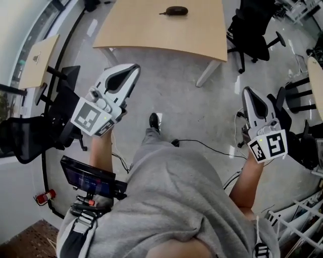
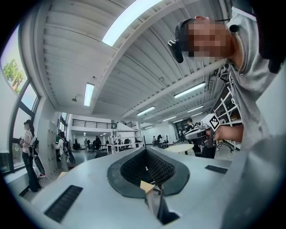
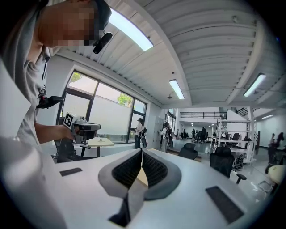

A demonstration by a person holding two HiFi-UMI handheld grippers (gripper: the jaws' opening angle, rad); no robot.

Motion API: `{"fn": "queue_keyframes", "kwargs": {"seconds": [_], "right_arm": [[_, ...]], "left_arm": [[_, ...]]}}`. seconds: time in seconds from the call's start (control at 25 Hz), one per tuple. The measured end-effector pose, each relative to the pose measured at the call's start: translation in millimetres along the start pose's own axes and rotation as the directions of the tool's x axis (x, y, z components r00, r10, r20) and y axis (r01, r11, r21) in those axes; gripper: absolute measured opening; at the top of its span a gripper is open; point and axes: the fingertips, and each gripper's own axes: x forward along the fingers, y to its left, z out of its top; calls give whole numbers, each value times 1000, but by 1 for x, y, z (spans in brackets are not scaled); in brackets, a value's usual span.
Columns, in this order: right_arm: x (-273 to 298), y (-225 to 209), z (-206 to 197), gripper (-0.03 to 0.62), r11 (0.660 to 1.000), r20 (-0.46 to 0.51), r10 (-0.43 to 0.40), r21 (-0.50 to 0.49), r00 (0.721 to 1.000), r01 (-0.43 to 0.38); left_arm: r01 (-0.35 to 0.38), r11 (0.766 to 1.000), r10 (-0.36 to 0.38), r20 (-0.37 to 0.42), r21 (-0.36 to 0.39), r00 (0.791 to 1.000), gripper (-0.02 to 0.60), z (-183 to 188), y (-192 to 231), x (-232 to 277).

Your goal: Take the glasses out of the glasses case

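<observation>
A dark glasses case [image 1: 174, 10] lies closed on the light wooden table [image 1: 151, 30] at the far end of the head view, well ahead of both grippers. My left gripper [image 1: 134, 68] is held out at the person's left side, jaws shut with nothing between them. At the right side my right gripper [image 1: 247, 91] is likewise shut and empty. In the left gripper view the left gripper [image 2: 145, 150] points across the hall, with the right gripper [image 2: 203, 132] visible beyond. The right gripper [image 3: 142, 152] faces back toward the left gripper [image 3: 81, 128]. No glasses are in view.
Black office chairs [image 1: 252, 35] stand right of the table and another [image 1: 30, 136] at the left. A black cable [image 1: 202, 146] runs over the grey floor. A small side table [image 1: 38, 60] is at the left, a white rack [image 1: 298, 221] at bottom right. People stand in the far hall.
</observation>
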Motion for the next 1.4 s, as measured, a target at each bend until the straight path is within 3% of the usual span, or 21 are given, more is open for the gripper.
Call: {"fn": "queue_keyframes", "kwargs": {"seconds": [0.52, 0.84, 1.4], "right_arm": [[0, 2, 11, 8, 1000, -17, -13, -12, 1000, 13], [27, 3, 9, 8, 1000, -31, -4, -11, 1000, 4], [138, -33, 4, 8, 999, -54, -19, 33, 998, 21]], "left_arm": [[-3, 1000, 3, 7, -10, 1000, 5, 10, 1, -9], [-7, 1000, 7, 1, -19, 1000, 5, 1, 24, -10], [14, 999, -15, -24, -42, 1000, 5, -22, 130, 34]]}}
